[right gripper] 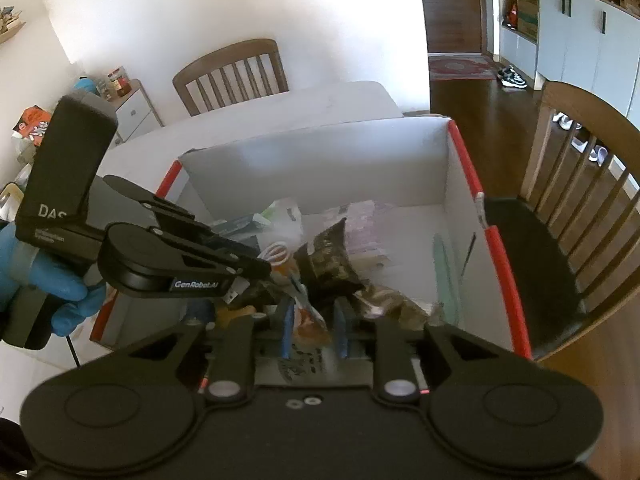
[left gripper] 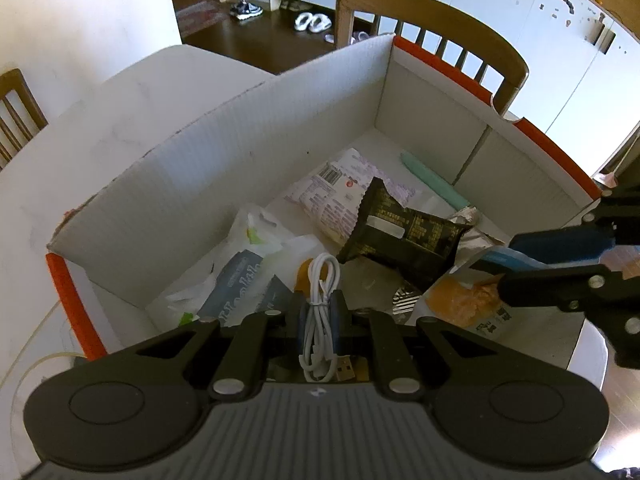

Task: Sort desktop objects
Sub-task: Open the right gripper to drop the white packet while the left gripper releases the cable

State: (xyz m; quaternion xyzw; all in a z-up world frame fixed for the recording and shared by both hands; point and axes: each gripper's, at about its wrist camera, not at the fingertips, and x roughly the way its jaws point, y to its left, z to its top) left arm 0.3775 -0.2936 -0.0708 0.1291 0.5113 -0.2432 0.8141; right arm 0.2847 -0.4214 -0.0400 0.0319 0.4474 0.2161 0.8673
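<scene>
A white cardboard box with an orange rim (left gripper: 436,60) stands on the white table and holds snack packets. My left gripper (left gripper: 320,312) is shut on a coiled white USB cable (left gripper: 320,300) and holds it over the box's near side. My right gripper (right gripper: 310,326) is shut on an orange-and-white snack packet (right gripper: 306,336), also over the box. That packet also shows in the left wrist view (left gripper: 468,300), with the right gripper's fingers (left gripper: 560,240) on it. A black packet (left gripper: 400,232), a pink-white packet (left gripper: 336,188) and a mint-green pen (left gripper: 436,180) lie in the box.
Wooden chairs stand beyond the box (left gripper: 436,20) and at the table's far end (right gripper: 232,72). The white table (left gripper: 100,120) extends to the left of the box. A small cabinet with jars (right gripper: 124,96) stands by the wall.
</scene>
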